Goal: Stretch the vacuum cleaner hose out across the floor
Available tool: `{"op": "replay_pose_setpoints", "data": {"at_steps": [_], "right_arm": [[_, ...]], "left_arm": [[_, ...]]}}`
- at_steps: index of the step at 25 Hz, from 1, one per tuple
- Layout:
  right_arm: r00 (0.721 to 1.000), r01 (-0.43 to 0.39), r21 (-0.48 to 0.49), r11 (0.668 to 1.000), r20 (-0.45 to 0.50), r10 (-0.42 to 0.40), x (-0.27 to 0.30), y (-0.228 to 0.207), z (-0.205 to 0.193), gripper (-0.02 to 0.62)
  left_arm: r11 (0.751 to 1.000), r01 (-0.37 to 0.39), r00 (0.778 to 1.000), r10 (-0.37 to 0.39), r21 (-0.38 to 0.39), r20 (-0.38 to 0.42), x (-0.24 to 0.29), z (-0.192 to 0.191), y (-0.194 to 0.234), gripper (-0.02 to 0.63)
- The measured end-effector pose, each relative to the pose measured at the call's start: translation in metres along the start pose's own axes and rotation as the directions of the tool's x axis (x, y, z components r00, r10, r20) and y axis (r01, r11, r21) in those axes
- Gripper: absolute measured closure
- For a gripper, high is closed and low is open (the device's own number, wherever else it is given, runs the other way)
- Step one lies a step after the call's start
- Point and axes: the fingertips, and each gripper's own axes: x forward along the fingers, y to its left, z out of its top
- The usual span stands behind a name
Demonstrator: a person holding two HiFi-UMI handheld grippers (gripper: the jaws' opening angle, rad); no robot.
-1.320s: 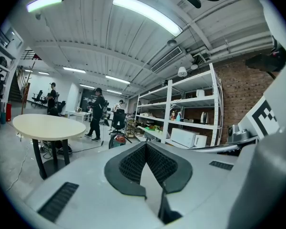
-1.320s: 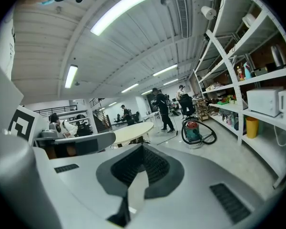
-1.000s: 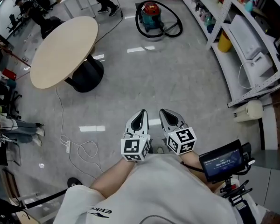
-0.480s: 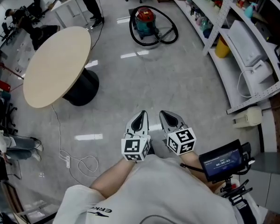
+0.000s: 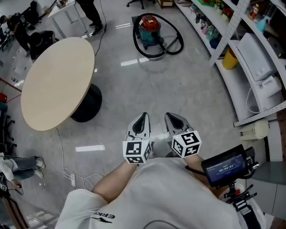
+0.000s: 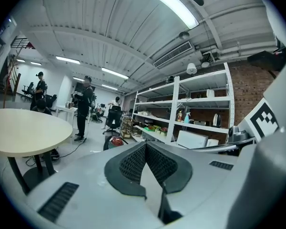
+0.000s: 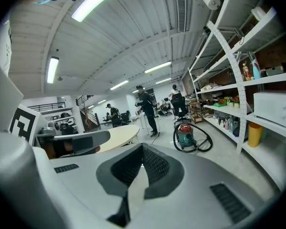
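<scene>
A: Grey polished floor [image 5: 190, 89] of an open workshop, white metal shelving [image 5: 257, 66] down the right side. Location of the task's thing?

B: Far end, well apart from both grippers. Red-lidded teal canister vacuum cleaner [image 5: 149, 30] standing on the floor, black flexible hose [image 5: 175, 41] looped round it. Not stretched out at all yet.

A: Left gripper [image 5: 143, 119]?

B: Pinched fully together, nothing between the jaws. Held close to the body, pointing ahead toward the vacuum cleaner.

A: Right gripper [image 5: 173, 119]?

B: Same. Closed tight, empty, just beside the left one.

A: Reason for that hold?

B: Probably a carry posture. No point opening while so far out of reach. Judgement only.

A: And the loop round the canister?

B: Looks like a storage wrap. Keeps the hose off the walkway between the shelving and the round beige-topped counter [image 5: 57, 80] on its black pedestal.

A: Next move?

B: Likely get closer, open one gripper, take the free hose end and draw it away along bare floor. Free end too small to pick out from here.

A: Risks?

B: Canister possibly rolling along with the pull. Also a standing person in dark clothes [image 5: 85, 1] beyond the counter, near the far end of any run in that direction.
</scene>
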Motion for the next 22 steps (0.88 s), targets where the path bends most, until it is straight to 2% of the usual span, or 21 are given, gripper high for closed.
{"op": "replay_pose_setpoints", "data": {"at_steps": [11, 22], "right_arm": [[1.000, -0.021, 0.001, 1.000, -0.019, 0.021, 0.080, -0.038, 0.029, 0.606], [0.995, -0.102, -0.021, 0.995, 0.000, 0.102, 0.164, -0.130, 0.098, 0.604]], "left_arm": [[0.999, -0.040, 0.999, 0.039, -0.015, -0.011, 0.071, 0.015, 0.047, 0.604], [0.996, -0.094, 0.996, 0.094, 0.000, 0.004, 0.206, 0.050, 0.053, 0.604]]}}
